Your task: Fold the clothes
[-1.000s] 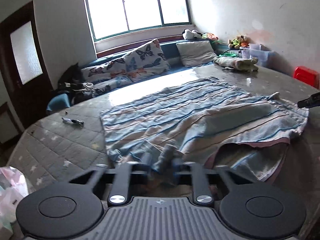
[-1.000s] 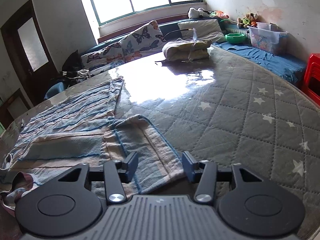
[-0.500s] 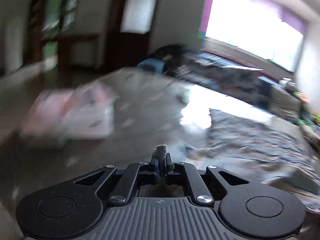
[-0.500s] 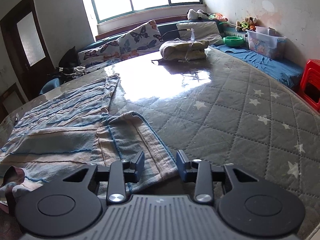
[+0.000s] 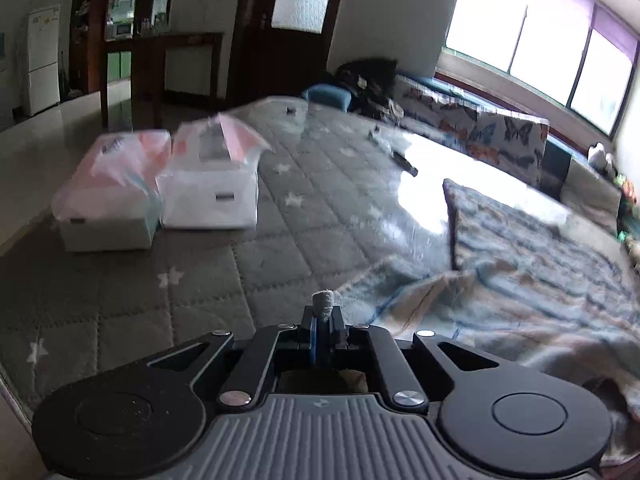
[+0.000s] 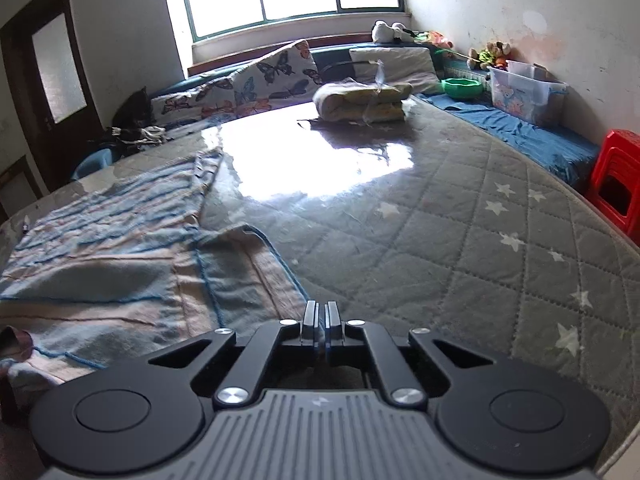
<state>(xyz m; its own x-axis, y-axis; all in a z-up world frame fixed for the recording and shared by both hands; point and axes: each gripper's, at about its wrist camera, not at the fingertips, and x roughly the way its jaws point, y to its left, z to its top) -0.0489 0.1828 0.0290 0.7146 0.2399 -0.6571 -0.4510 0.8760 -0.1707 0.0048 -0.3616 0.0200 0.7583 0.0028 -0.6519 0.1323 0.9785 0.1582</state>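
A blue and pink striped cloth (image 6: 120, 264) lies spread on the grey quilted mattress (image 6: 460, 240), and it also shows at the right of the left wrist view as the striped cloth (image 5: 540, 288). My left gripper (image 5: 322, 320) is shut on a bunched bit of this cloth, and a small nub of fabric sticks up past its fingertips. My right gripper (image 6: 320, 312) is shut at the cloth's near right corner, whose edge runs in under its fingertips. What lies beneath the pads is hidden.
Two white plastic-wrapped boxes (image 5: 160, 200) sit on the mattress's left side. A small dark object (image 5: 404, 160) lies further back. A folded blanket (image 6: 360, 100) rests at the far end. A red stool (image 6: 616, 184), a clear bin (image 6: 524, 88) and butterfly cushions (image 6: 260, 84) ring the bed.
The left gripper swung and rolled to the left, now facing the door and boxes, still pinching the cloth. The right gripper's jaws came together over the cloth's corner; that hand stayed put.
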